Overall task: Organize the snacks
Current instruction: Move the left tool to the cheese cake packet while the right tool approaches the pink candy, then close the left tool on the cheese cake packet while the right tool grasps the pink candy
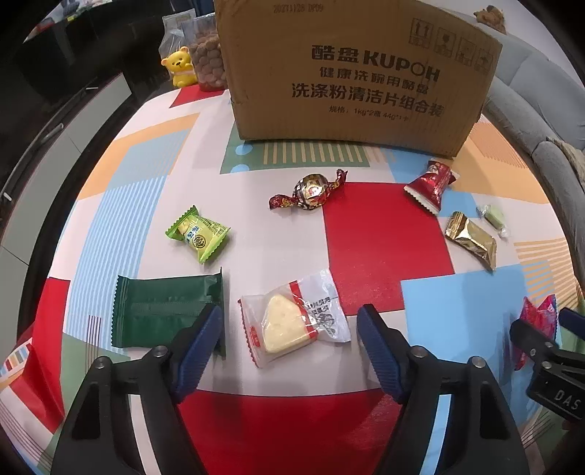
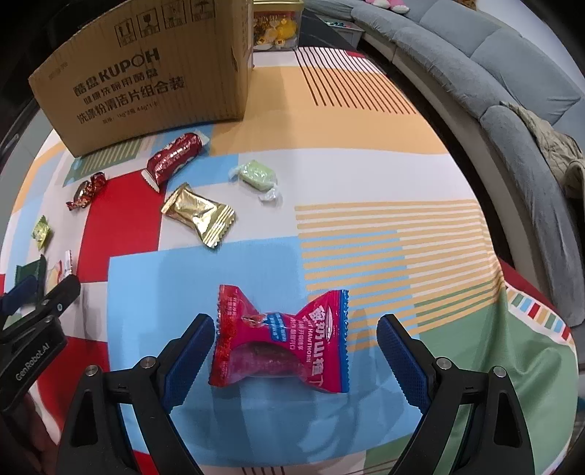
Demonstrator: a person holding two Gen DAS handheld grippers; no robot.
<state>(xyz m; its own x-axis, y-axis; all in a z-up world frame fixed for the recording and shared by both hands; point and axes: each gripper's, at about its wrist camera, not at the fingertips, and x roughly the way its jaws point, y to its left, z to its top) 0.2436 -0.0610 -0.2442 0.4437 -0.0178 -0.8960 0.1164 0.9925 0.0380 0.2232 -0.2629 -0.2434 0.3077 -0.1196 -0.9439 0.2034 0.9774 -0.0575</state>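
Observation:
On the patterned tablecloth (image 1: 387, 237), a clear-wrapped cheese-shaped snack (image 1: 289, 325) lies between the blue pads of my left gripper (image 1: 290, 314), which is open with gaps on both sides. A dark green packet (image 1: 164, 310) lies just left of its left finger. My right gripper (image 2: 296, 321) is open around a red-pink hawthorn candy (image 2: 281, 343); its pads do not press on the wrapper. Further back lie a light green packet (image 1: 199, 234), a round foil candy (image 1: 310, 190), a red packet (image 2: 172, 160), a gold packet (image 2: 199, 215) and a pale green candy (image 2: 256, 175).
A large cardboard box (image 1: 358, 73) stands at the back of the table. A yellow bear figure (image 1: 181, 65) and a bag of nuts (image 1: 206, 58) sit to its left, a gold tin (image 2: 278, 29) behind it. A grey sofa (image 2: 512, 91) curves along the right.

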